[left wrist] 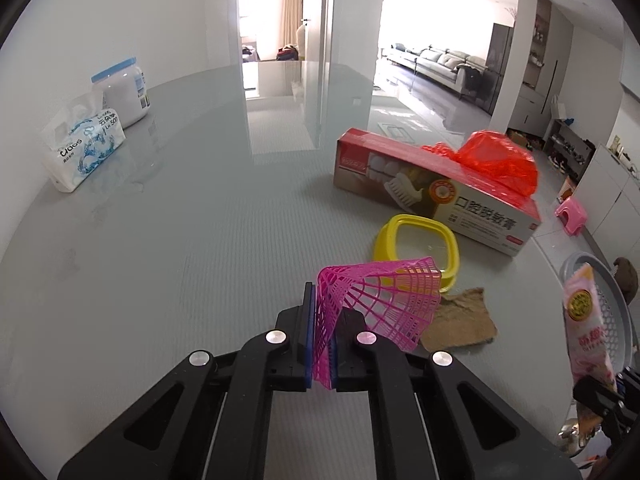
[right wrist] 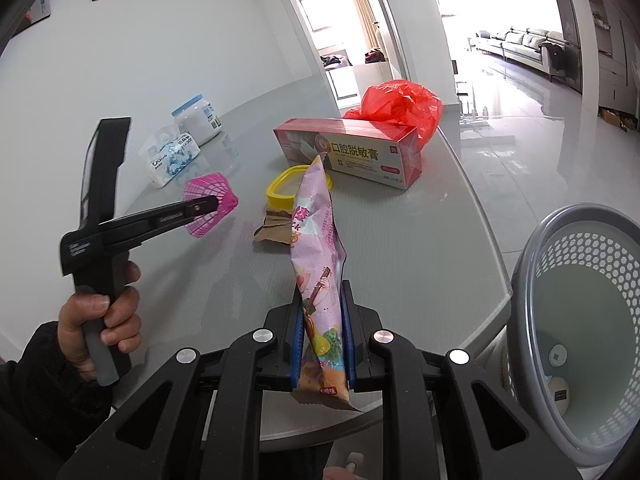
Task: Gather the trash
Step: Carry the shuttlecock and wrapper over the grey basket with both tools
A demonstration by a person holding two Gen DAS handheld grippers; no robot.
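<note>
With your left gripper pinched shut on the crushed pink plastic mesh cup and your right gripper clamped on the pink snack wrapper, carry both over the grey perforated plastic basket beside the wrapper before you release them.

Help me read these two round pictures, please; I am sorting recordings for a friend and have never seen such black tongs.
No machine here: a person holds a hand tool in each hand, each with a two-finger gripper and a wide-angle camera looking along its fingers.

The left camera's picture shows the left gripper shut on a pink plastic mesh cup. The right camera's picture shows the right gripper shut on a pink printed snack wrapper, plus the person's left hand.

On the grey glass table lie a red toothpaste box, a yellow-rimmed lid, a brown cardboard scrap, a crumpled red plastic bag, a tissue pack and a white jar. A grey perforated bin stands beside the table.
</note>
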